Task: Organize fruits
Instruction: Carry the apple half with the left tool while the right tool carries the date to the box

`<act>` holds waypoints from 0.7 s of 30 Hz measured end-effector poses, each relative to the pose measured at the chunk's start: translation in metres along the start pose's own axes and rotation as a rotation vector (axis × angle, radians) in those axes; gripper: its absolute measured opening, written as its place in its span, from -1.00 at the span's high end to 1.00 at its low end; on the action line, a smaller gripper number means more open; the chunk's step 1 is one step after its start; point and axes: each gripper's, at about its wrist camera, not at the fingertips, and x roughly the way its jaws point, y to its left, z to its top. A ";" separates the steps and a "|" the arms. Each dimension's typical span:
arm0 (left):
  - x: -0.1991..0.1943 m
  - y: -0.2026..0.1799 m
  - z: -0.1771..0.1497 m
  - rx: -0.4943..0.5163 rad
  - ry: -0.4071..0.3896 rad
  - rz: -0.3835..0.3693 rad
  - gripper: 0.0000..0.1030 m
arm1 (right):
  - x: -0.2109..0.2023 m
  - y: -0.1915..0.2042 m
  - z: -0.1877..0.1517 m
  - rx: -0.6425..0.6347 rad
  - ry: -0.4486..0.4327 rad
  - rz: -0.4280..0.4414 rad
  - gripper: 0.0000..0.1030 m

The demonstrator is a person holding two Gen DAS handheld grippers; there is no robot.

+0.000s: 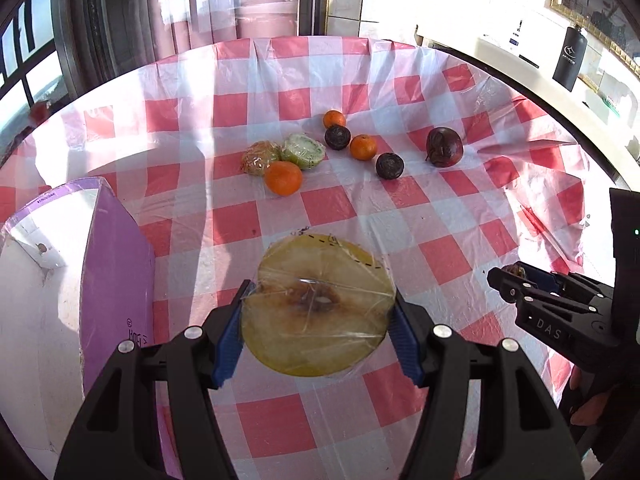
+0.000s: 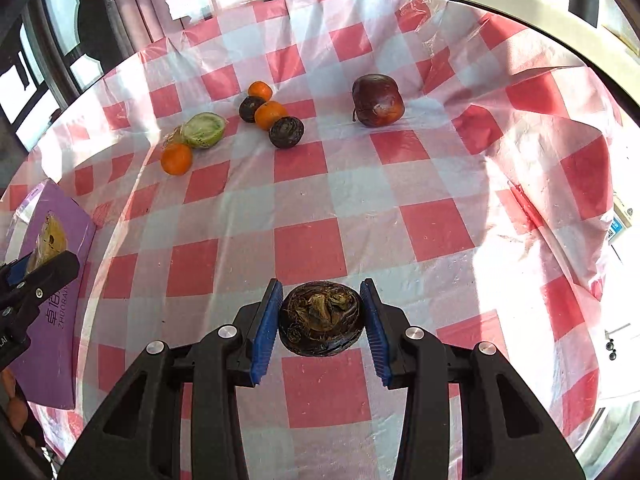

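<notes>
My left gripper is shut on a plastic-wrapped yellow fruit half, cut face up, held above the checked tablecloth beside the purple box. My right gripper is shut on a dark round fruit above the cloth. It also shows in the left wrist view. Farther back lie three oranges, two dark round fruits, a wrapped green fruit half, another wrapped piece and a dark red apple.
The purple box stands open at the table's left edge, white inside. The red-and-white tablecloth is wrinkled at the right. A window and curtain are behind the table; a black bottle stands on a counter at the right.
</notes>
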 end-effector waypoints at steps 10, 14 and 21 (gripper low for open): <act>-0.048 0.079 0.008 -0.007 -0.038 0.062 -0.22 | -0.023 0.093 -0.002 -0.085 -0.041 0.048 0.23; -0.057 0.121 0.002 -0.037 -0.030 0.104 -0.22 | -0.028 0.134 0.002 -0.123 -0.064 0.085 0.23; -0.066 0.189 -0.022 -0.076 0.017 0.144 -0.22 | -0.040 0.209 0.011 -0.190 -0.108 0.169 0.23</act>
